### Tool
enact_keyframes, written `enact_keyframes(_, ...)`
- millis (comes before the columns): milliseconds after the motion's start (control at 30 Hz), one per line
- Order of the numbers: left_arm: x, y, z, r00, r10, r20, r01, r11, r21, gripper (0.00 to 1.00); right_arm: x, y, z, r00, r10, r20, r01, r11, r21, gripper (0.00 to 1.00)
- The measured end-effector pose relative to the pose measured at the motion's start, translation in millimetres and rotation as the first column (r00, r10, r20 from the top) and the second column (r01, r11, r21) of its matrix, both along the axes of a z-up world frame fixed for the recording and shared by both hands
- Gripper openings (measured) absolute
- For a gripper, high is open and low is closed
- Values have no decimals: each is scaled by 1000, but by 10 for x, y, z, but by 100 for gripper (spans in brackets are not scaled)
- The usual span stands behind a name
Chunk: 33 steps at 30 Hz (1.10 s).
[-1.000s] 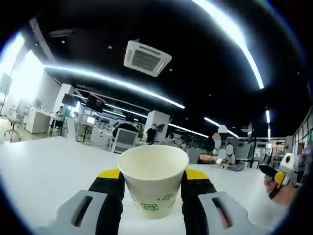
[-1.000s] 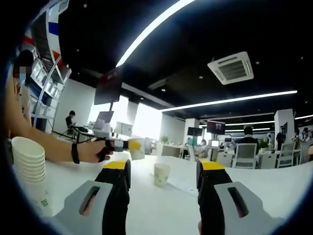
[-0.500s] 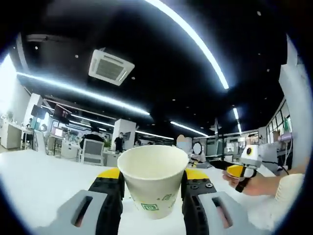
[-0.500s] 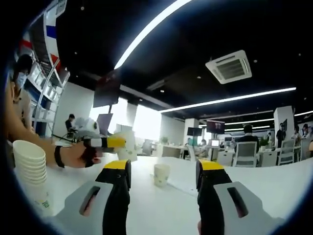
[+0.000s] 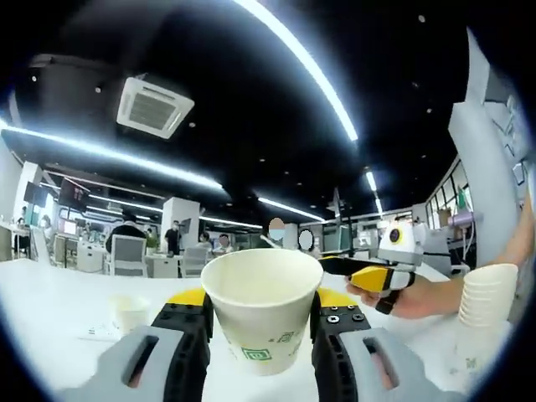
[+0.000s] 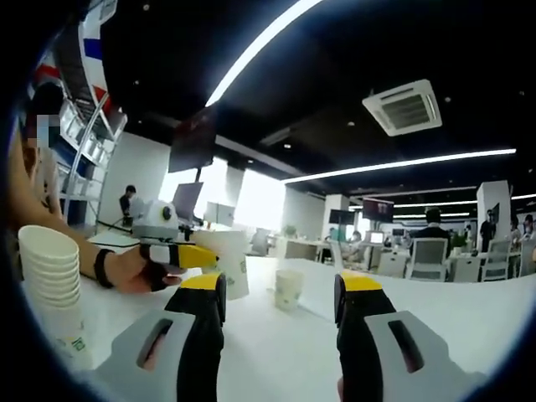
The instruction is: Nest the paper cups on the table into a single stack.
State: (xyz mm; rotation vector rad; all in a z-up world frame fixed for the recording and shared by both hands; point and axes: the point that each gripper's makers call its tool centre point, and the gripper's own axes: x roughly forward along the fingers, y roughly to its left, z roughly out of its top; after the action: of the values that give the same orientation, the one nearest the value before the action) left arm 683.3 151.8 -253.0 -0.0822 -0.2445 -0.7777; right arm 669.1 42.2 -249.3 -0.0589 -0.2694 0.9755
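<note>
— Where is the cup we are working with, and why is it held like that?

— The paper cup [image 5: 262, 311] sits upright between the jaws of our left gripper [image 5: 261, 335], mouth up and level, clamped on both sides of its wall. We judge that upright hold suits a straight drop into another cup's mouth. In the right gripper view we see the same cup [image 6: 228, 261] carried above the table [image 6: 276, 352], with the left gripper [image 6: 182, 254] and the hand [image 6: 134, 268] behind it.

— And where does it have to go?

— To the stack of cups [image 6: 52, 289] standing on the table at the left edge of the right gripper view; in the left gripper view that stack [image 5: 487, 306] stands far right, near the forearm. The held cup is near it but clearly apart, not yet over its mouth.

— Anything left loose?

— One single cup [image 6: 289, 290] stands alone, upright on the table, ahead between our right gripper's jaws; the left gripper view shows it [image 5: 131, 312] low at left.

— What is our right gripper doing?

— The right gripper [image 6: 279, 293] has its jaws spread wide with nothing between them. We judge it is kept free and pointed at that lone cup for the following pick, while the left one brings its cup to the stack.
</note>
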Motion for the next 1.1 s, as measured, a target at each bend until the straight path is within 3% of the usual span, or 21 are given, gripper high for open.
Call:
enact_keyframes(233,16,55,-82,1000,19,-15,-19,1000,17,49,-7,-7,25,1000,-5,14,5,1000,-3,54)
enact_keyframes(367,-16,71,-68,1000,18,-24,-18,1000,-5,49,12,-30,24,1000,-11,12,11,1000,0,54)
enact_keyframes(933,-70,29,-64,1000,16,-10,-16,1000,17,49,18,-34,-9,1000,-15,11,15,1000,-13,53)
enact_keyframes(1100,-81,-65,-57,1000,3,17,-4,998,59,49,4,-24,-16,1000,-11,8,11,1000,-14,53)
